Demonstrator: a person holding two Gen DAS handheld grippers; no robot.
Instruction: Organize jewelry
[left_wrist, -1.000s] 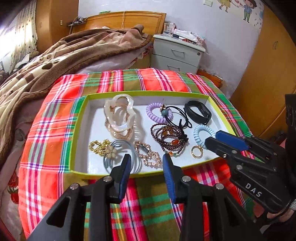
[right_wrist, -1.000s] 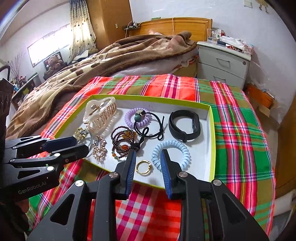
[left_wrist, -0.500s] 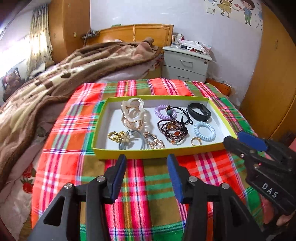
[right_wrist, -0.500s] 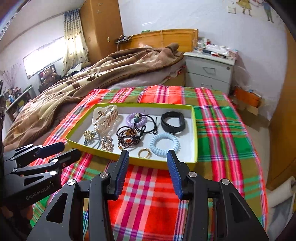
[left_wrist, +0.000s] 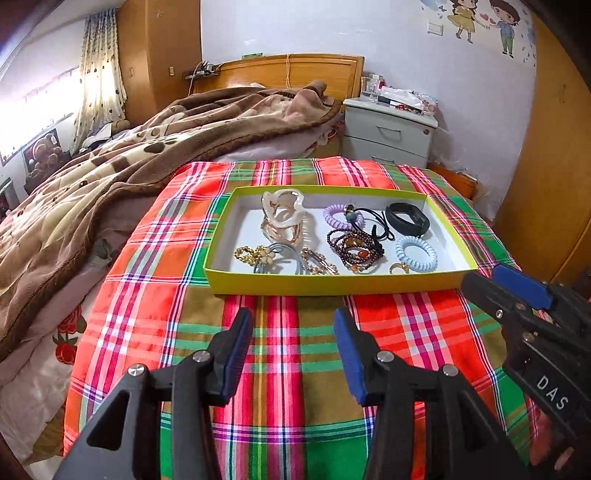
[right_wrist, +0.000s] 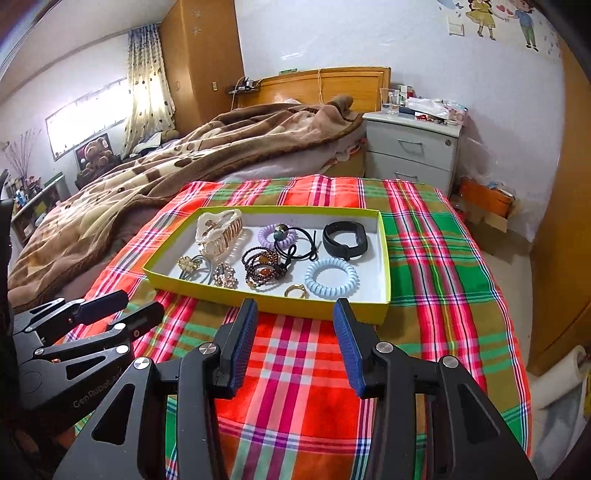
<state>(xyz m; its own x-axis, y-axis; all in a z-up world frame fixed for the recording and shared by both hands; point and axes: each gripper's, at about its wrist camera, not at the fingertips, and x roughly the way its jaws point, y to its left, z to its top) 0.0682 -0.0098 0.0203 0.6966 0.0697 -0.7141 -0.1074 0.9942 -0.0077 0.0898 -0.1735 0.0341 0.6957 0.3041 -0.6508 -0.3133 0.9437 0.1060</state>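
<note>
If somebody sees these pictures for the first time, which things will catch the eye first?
First the bright plaid cloth in red, green and orange, which covers the surface in the middle. On it lies a yellow-green tray full of jewelry, such as a pale blue coil band near its right front corner. In front, the left tool and right tool stand open and empty.

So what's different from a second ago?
Both grippers backed away from the tray, which looks smaller now. The left gripper and right gripper have just been opening their jaws, with nothing between them. The jewelry stayed put.
</note>
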